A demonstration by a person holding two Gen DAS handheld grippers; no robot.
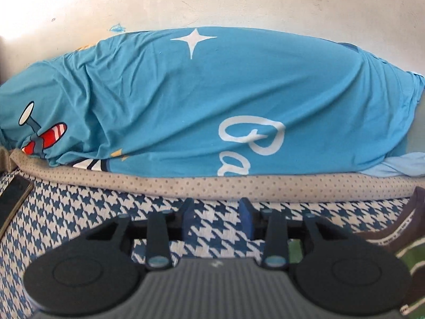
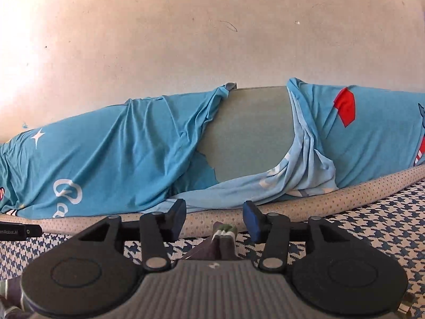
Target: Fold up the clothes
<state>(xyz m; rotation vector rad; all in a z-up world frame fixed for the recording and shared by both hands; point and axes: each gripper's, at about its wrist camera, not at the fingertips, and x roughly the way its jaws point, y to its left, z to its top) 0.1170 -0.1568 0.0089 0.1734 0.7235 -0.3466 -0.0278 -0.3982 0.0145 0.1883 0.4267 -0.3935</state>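
- The left gripper (image 1: 218, 216) hangs over a blue-and-white houndstooth cover (image 1: 79, 212); its jaws stand apart with only that cover showing in the gap, nothing between the pads.
- Just off its right side lies the task's garment, a dark brown piece with white and green stripes (image 1: 393, 235), spread on the cover and free of the fingers.
- Ahead of the left gripper runs a beige dotted edge (image 1: 202, 183), and beyond that a blue printed sheet (image 1: 164, 101) with a white star and script lettering, backed by a pale wall (image 1: 212, 0).
- Far off its left side a dark phone-like slab (image 1: 14, 199) rests on the cover.
- The right gripper (image 2: 214, 219) also has its jaws parted. A folded brown-and-green edge of the striped garment (image 2: 224, 239) sits low in the gap, near the body; the pads do not press on it.
- Ahead of the right gripper the sheet parts around a grey-green cushion (image 2: 252, 133).
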